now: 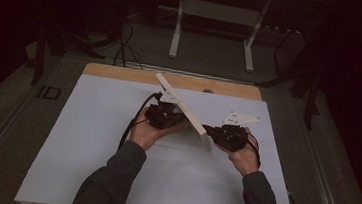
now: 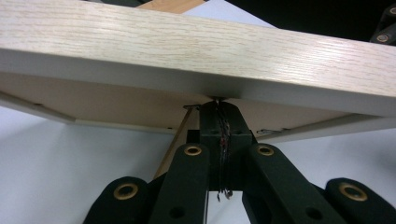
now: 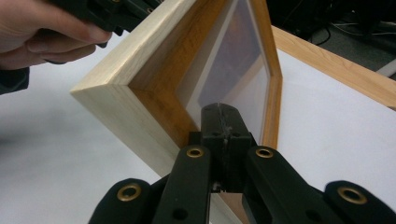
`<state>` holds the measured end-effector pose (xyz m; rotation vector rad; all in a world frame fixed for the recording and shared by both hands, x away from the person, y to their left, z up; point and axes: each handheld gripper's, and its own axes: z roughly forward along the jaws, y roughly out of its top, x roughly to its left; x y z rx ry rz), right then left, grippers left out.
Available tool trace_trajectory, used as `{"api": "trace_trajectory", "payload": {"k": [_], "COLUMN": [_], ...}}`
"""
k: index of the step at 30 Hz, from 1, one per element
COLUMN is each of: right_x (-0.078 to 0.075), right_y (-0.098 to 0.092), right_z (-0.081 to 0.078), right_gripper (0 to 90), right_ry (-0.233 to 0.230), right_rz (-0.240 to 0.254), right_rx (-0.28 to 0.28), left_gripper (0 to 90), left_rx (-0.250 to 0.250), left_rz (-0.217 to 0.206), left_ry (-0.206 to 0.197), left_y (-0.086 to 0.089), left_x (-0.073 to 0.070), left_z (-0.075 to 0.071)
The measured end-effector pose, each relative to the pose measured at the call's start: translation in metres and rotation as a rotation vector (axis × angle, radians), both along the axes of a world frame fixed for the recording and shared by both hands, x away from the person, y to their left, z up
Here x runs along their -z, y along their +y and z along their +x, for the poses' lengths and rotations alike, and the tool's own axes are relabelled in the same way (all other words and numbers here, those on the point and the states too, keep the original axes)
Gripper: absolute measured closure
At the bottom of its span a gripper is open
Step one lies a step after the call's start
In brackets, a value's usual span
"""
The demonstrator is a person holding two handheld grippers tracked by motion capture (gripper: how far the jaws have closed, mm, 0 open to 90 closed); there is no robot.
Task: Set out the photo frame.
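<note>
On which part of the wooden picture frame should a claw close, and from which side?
On the wooden border of the picture frame, from an outer edge, one jaw on each face. The frame stands tilted on the white table; its centre is a thin pane.

We see the high view dim, its edges sinking into black, while both gripper views are bright; their jaws blur close up, and soft glare streaks the frame (image 2: 196, 51).

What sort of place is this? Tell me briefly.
Probably a dim lab or workshop: a table under a white sheet, cables on the floor, and a white stand behind.
</note>
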<state>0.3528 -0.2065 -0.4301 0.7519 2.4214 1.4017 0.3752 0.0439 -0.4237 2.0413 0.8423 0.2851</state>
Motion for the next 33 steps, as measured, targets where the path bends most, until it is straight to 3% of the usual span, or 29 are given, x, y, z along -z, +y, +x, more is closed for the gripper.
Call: {"api": "trace_trajectory", "payload": {"k": [12,33], "right_x": [-0.002,-0.004], "right_y": [0.008,0.019], "right_z": [-0.005,-0.011], "right_gripper": [89.9,89.9], "right_ry": [-0.009,-0.017], "right_rz": [-0.006,-0.008], "right_rx": [-0.032,-0.072], "left_gripper": [90.0,90.0], "left_rx": [0.002,0.015], "left_rz": [-0.022,-0.017], "left_ry": [0.021,0.029], "left_y": [0.004,0.007], "left_x": [0.001,0.004], "left_z": [0.005,0.011]}}
